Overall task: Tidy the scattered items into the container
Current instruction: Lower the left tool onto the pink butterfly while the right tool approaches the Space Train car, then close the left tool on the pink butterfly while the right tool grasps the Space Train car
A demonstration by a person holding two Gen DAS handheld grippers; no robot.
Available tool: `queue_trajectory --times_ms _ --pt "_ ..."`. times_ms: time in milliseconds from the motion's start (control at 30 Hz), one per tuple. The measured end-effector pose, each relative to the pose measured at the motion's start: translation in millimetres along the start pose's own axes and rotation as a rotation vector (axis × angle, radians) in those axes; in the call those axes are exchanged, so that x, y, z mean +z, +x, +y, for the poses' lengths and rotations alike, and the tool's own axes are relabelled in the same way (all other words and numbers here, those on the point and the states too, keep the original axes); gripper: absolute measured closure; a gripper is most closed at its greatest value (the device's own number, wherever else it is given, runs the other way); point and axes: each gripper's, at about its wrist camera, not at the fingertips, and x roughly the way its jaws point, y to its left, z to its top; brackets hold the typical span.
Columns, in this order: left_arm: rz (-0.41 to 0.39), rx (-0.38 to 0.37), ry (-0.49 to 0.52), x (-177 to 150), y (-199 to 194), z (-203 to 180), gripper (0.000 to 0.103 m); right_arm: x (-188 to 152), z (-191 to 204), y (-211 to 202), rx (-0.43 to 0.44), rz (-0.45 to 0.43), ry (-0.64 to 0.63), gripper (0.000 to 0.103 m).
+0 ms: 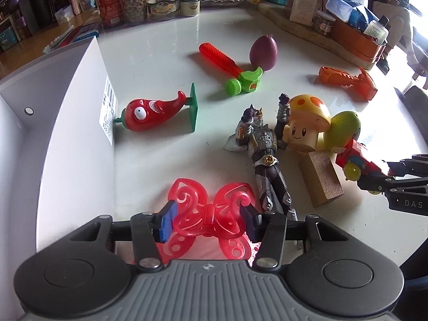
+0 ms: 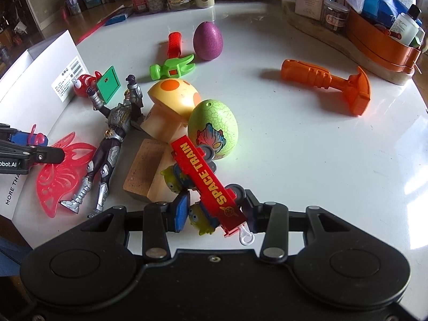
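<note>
My left gripper (image 1: 207,220) is shut on a pink translucent butterfly (image 1: 211,208), right next to the white box (image 1: 77,123) at the left. My right gripper (image 2: 215,211) is shut on a red "SPACE TRAIN" toy (image 2: 207,178) with green alien figures. Scattered on the white table are an armoured action figure (image 1: 263,155), a mushroom toy (image 1: 307,123), a green egg (image 2: 212,128), a wooden block (image 2: 145,169), a red chilli toy (image 1: 152,112), a red-and-green hammer (image 1: 230,67), a purple egg (image 2: 208,41) and an orange hammer (image 2: 329,88).
Jars and cans (image 1: 133,2) line the table's far edge. A wooden tray with boxes and an orange basket (image 2: 377,45) stands at the far right. A person sits at the top right beyond the table (image 1: 393,8).
</note>
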Motion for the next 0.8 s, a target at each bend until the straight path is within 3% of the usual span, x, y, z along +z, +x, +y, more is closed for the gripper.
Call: queue_trajectory --times_ms 367,800 --pt "-0.041 0.023 0.021 8.5 -42.9 -17.1 0.051 1.3 -3.7 -30.2 -0.065 -0.028 0.052 0.059" --pt "-0.144 0.116 -0.007 18.2 -137.6 2.6 0.051 16.6 28.6 -78.6 -0.079 -0.085 0.01 0.059"
